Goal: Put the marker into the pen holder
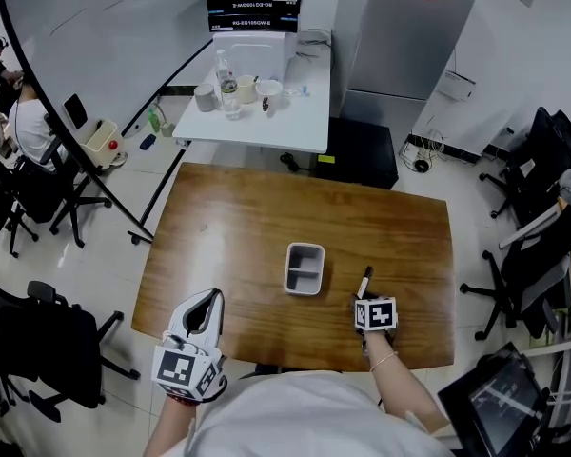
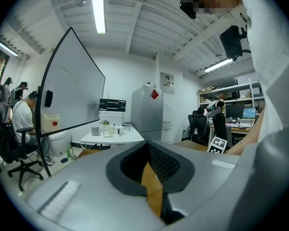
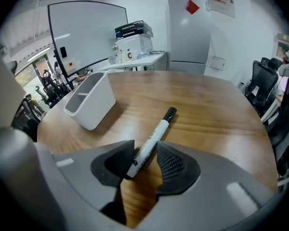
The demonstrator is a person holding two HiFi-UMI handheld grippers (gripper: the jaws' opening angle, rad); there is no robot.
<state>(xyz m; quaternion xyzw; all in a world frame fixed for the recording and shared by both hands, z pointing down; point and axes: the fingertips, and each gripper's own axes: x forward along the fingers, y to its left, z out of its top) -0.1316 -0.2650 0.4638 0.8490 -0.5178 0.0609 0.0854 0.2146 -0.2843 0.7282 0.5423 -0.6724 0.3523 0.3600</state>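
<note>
A white marker [image 1: 364, 284] with a black cap lies on the wooden table [image 1: 228, 227], right of the white pen holder [image 1: 304, 292]. My right gripper [image 1: 364, 298] sits low at the marker's near end and is open. In the right gripper view the marker [image 3: 151, 146] runs between the two pads with a small gap left, cap pointing away. The pen holder [image 3: 94, 112] stands to the upper left, two empty compartments showing. My left gripper [image 1: 210, 298] hovers by the table's front left edge, shut and empty. In its own view the left gripper [image 2: 148, 146] faces out across the room.
A white side table [image 1: 257, 122] with bottles, cups and stacked boxes stands behind the wooden table. Office chairs stand at the left [image 1: 48, 350] and right [image 1: 533, 265]. A person [image 1: 24, 127] sits at far left beside a whiteboard [image 1: 105, 36].
</note>
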